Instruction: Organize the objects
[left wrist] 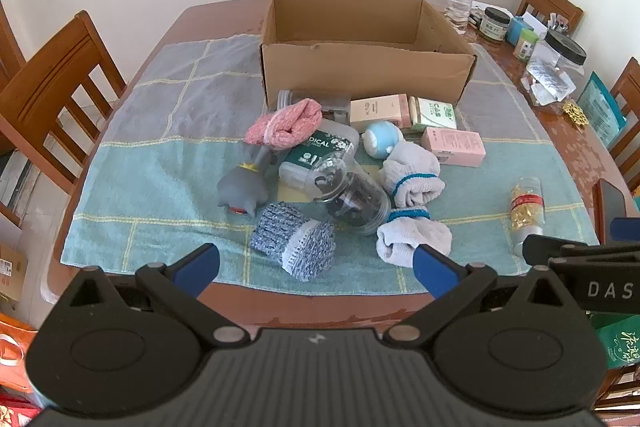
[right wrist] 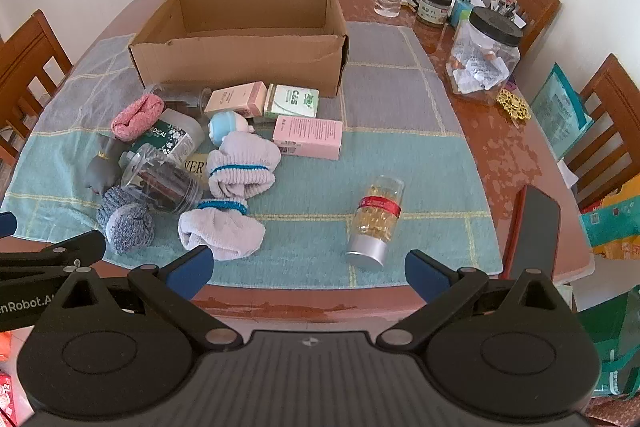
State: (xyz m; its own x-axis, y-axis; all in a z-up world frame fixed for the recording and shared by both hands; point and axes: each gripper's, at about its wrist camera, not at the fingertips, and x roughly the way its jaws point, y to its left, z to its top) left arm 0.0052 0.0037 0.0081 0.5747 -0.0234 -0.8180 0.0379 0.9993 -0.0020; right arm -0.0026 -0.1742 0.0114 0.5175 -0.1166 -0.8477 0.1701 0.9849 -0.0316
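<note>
- The left tool point(left wrist: 316, 269) hangs over the near edge of the desk point(left wrist: 224, 15), fingers spread wide, nothing between them
- The right tool point(right wrist: 308, 273) hangs beside it, equally wide and empty
- Just past the left tool lie a blue knit sock roll point(left wrist: 294, 241) and a white sock point(left wrist: 414, 237)
- Ahead of the right tool, a capsule bottle point(right wrist: 374, 217) lies on its side on the teal cloth point(right wrist: 420, 167), apart from the pile
- Further in: a clear jar point(left wrist: 348, 195), a grey toy point(left wrist: 242, 189), a pink sock point(left wrist: 286, 125), a pink box point(right wrist: 308, 137)
- Beyond them the cardboard box point(left wrist: 360, 71) stands open; what its floor holds cannot be told
</note>
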